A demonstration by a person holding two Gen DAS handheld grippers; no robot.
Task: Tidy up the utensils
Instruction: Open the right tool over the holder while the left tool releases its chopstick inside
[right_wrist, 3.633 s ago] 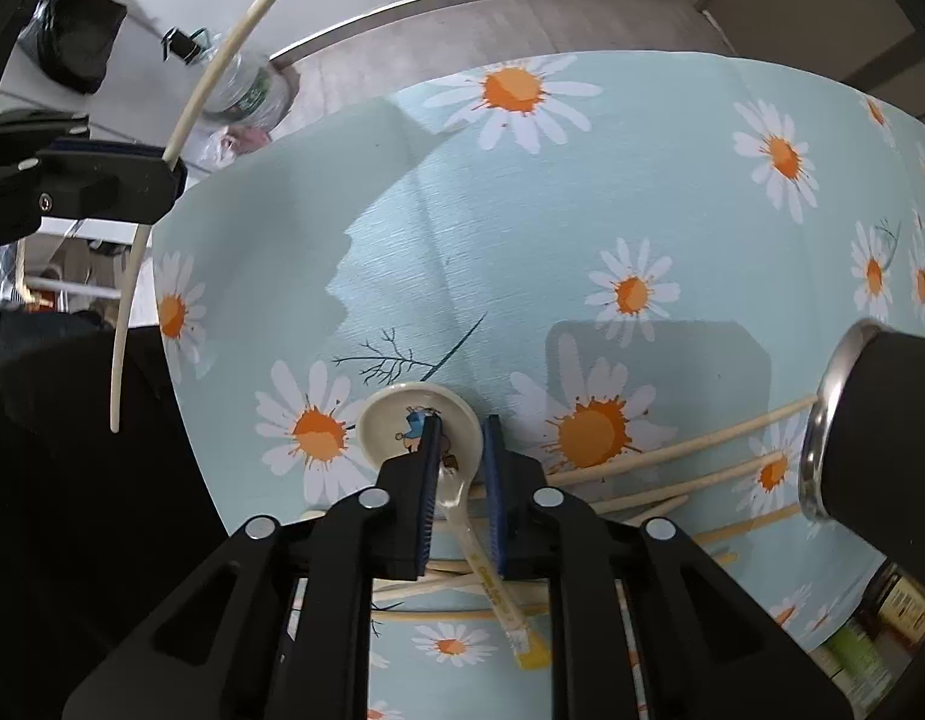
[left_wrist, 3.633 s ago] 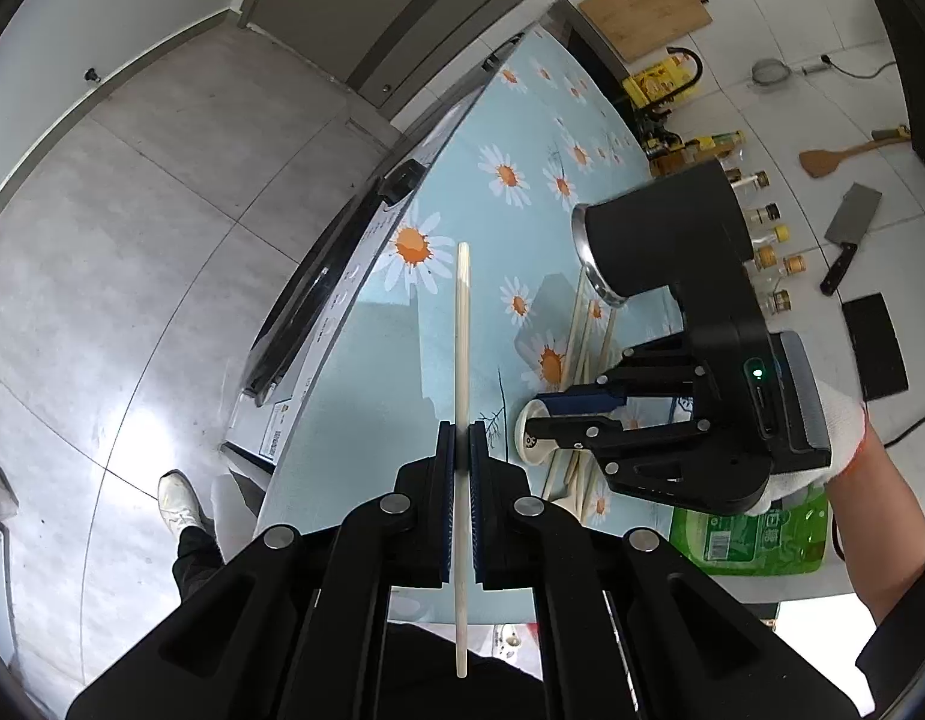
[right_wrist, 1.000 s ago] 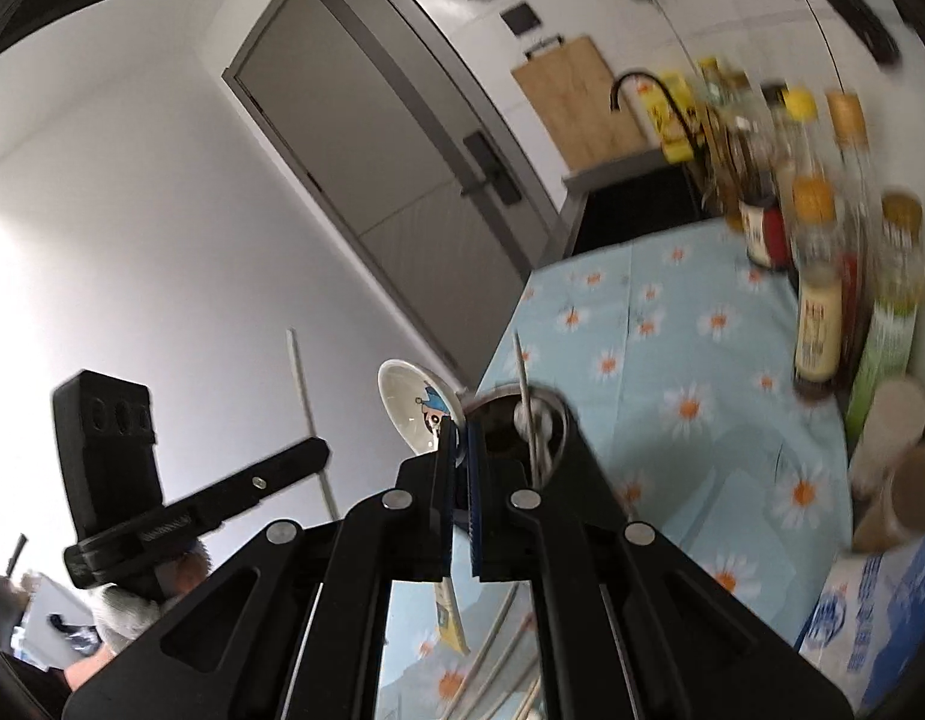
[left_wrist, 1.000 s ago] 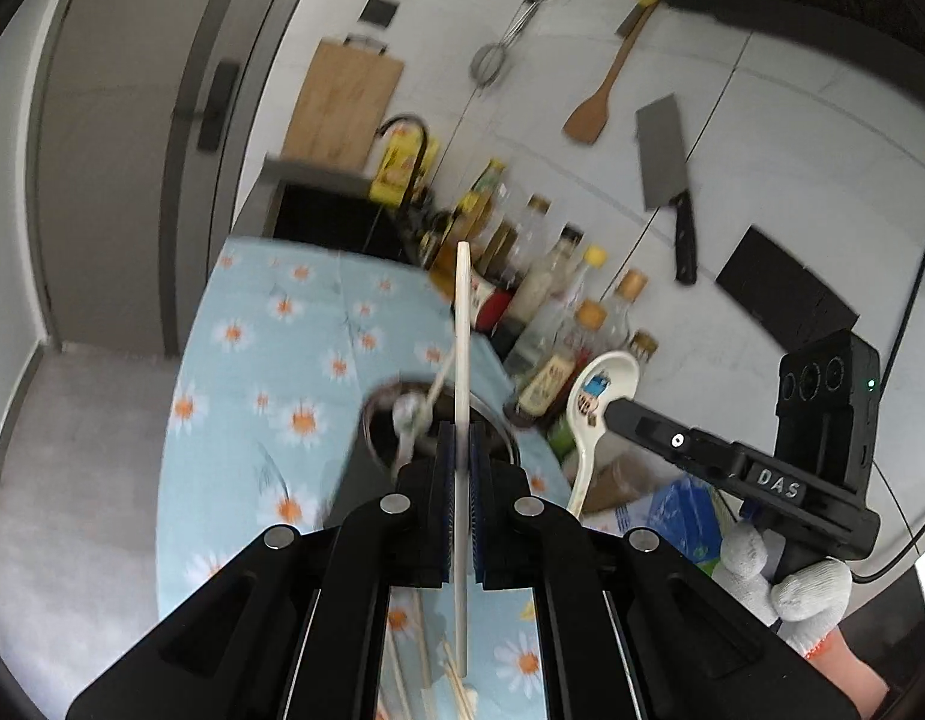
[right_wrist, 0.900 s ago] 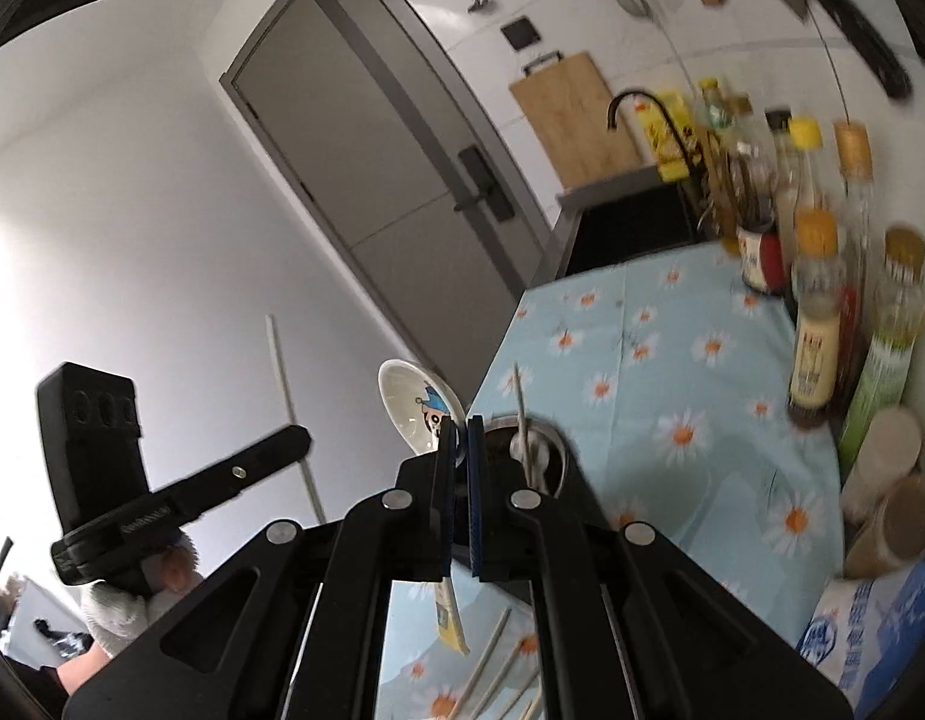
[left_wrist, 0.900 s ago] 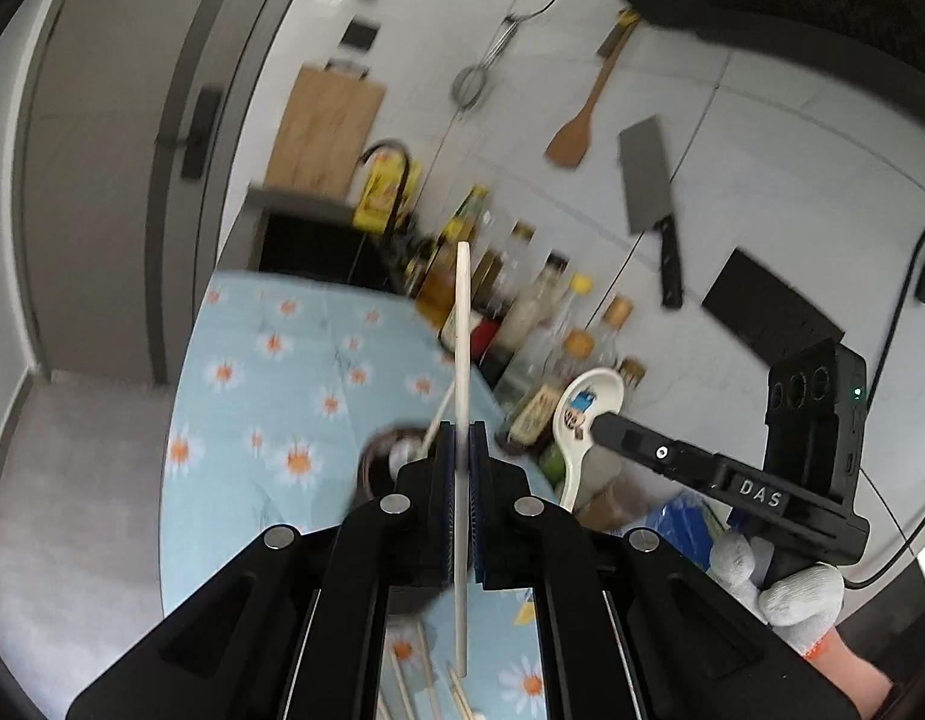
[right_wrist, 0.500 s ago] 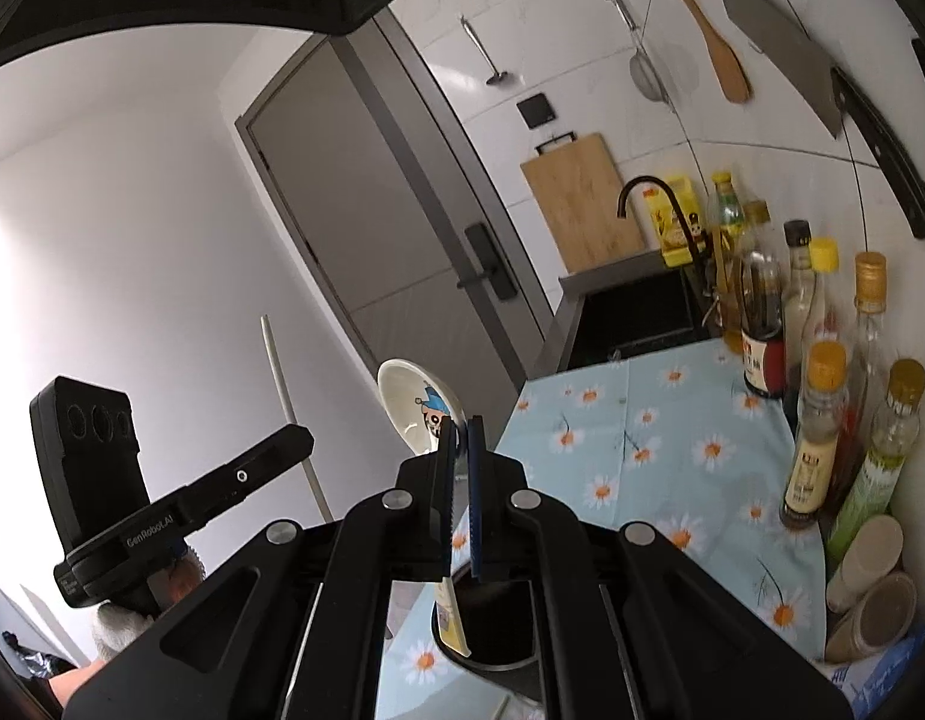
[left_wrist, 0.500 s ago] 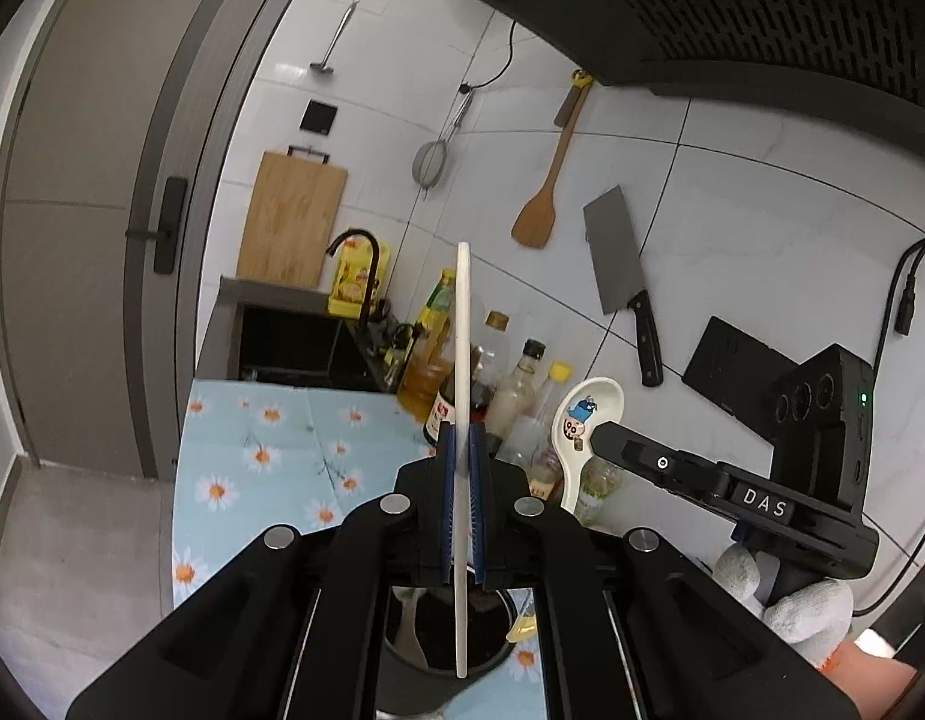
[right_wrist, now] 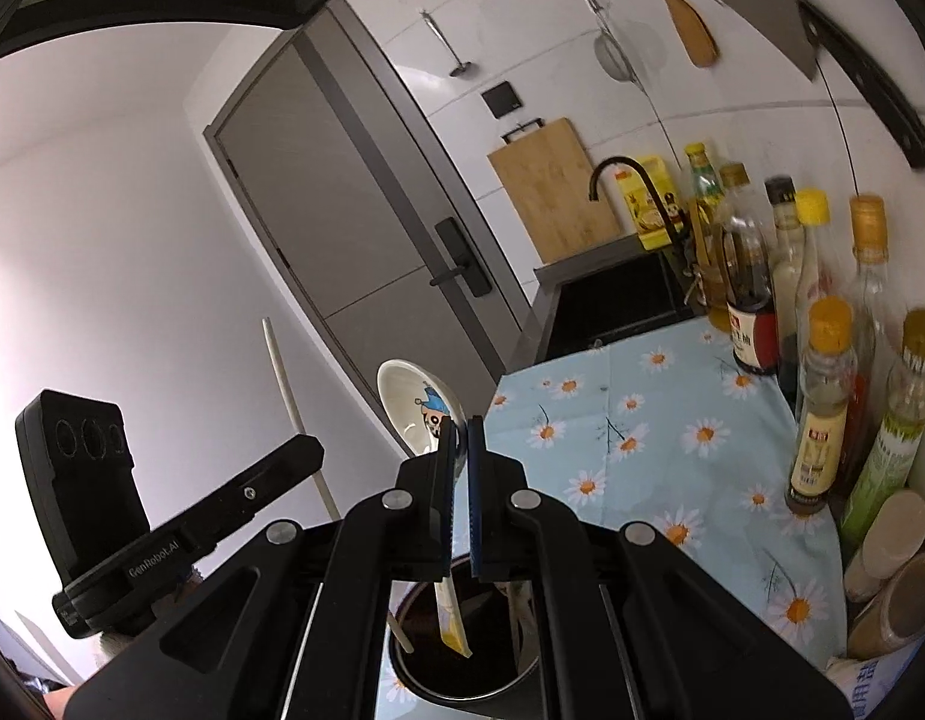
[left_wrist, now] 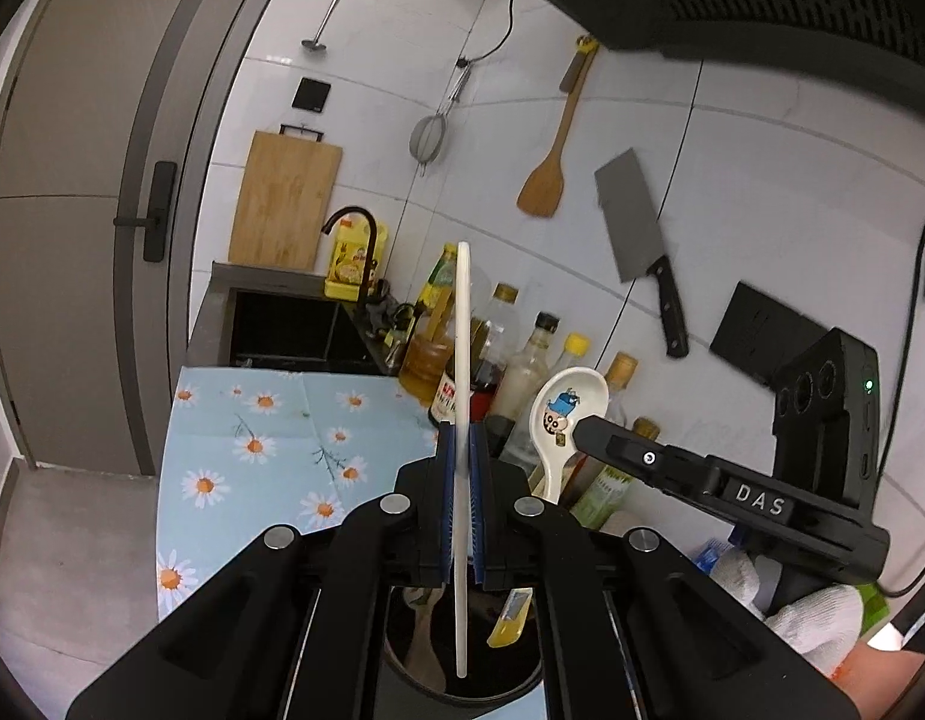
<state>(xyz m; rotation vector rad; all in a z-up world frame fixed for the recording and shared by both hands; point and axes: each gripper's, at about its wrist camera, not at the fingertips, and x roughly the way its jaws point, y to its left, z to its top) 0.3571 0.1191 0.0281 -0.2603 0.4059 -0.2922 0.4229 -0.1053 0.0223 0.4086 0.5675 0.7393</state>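
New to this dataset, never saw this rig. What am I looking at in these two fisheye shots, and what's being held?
There is no robot here. A person holds a two-finger tool in each hand, and each tool carries a fisheye camera looking forward along its fingers, so the black arms at the bottom of each picture belong to the tool filming.

In the left wrist view, the left tool is shut on a white chopstick held upright. To its right is the right tool, held in a white-gloved hand.

In the right wrist view, the right tool is shut on a cartoon-printed ceramic spoon.

Both utensils hang with their lower ends over or just inside a dark round holder on the daisy tablecloth. Sauce bottles line the wall.
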